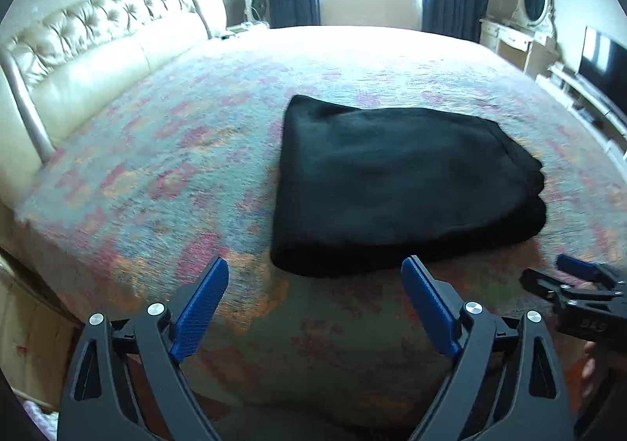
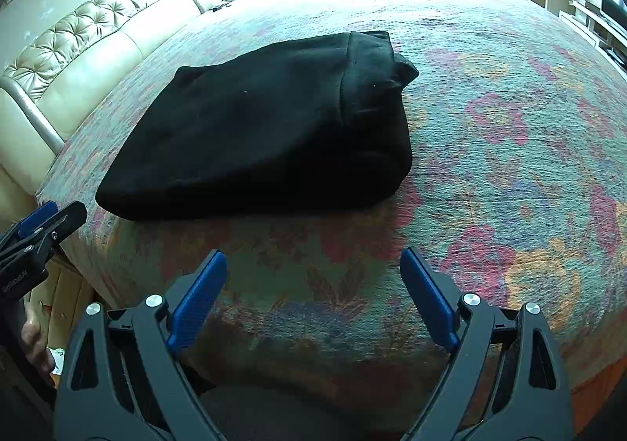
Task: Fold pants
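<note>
Pants: black pants lie folded into a thick, roughly rectangular bundle on the bed, near its front edge, touching neither gripper
Bundle axis: in the left wrist view its long side runs left to right, along the near edge of the bed; the layered open edges face right, the smooth fold faces left
Waistband: in the right wrist view a seamed band sits at the far right end, with a small flap poking out beyond it
Left gripper: fingers spread wide, nothing between them; poised over the bedspread just short of the bundle's near edge
Right gripper: fingers spread wide, empty; over the bedspread, short of the bundle
Hard to make out: the cloth is so dark that the separate layers barely show; the left wrist view is slightly blurred
Cut off: only the tip of each gripper shows in the other's view
Containers: I see none
</note>
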The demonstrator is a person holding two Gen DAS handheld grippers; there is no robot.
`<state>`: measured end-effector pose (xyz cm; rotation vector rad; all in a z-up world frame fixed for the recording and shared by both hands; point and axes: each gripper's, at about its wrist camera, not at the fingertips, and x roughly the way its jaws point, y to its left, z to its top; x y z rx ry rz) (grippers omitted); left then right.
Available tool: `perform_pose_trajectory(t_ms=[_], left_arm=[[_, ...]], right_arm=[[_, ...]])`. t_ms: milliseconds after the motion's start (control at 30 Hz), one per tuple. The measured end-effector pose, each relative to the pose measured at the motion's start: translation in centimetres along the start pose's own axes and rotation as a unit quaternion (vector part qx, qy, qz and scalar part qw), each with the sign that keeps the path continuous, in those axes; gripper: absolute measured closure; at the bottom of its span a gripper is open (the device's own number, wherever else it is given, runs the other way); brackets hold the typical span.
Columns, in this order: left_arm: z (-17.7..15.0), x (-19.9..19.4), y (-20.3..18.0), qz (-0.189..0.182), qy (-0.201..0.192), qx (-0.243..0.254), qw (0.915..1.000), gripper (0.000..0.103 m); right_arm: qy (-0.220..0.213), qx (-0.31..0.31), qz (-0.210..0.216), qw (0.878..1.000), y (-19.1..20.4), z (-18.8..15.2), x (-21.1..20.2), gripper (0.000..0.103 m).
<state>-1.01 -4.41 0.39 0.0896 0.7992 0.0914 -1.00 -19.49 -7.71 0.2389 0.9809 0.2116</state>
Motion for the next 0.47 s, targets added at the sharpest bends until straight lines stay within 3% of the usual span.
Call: perform_pose_trajectory(t_ms=[33, 200, 333, 467], left_arm=[[0.1, 0.0, -0.4, 0.007, 0.001, 0.017, 0.9998, 0.014], [1.7, 0.3, -0.1, -0.070, 0.016, 0.024, 0.9971, 0.014], [4.5, 2.1, 2.9, -0.035, -0.007, 0.000, 0.9994, 0.014], [8.0, 7.2, 7.6, 0.016, -0.005, -0.020, 0.9997, 0.014]], right_arm=[[0.001, 0.000, 0.000, 1.000, 0.0, 0.0, 0.0, 0.013], [0.009, 0.010, 0.006, 1.000, -0.3, 0.1, 0.0, 0.013], [-0.011, 0.024, 0.016, 1.000, -1.5, 2.0, -1.4, 0.013], [-0.049, 0.026, -0.001, 0.998, -4.0, 5.8, -1.9, 0.011]])
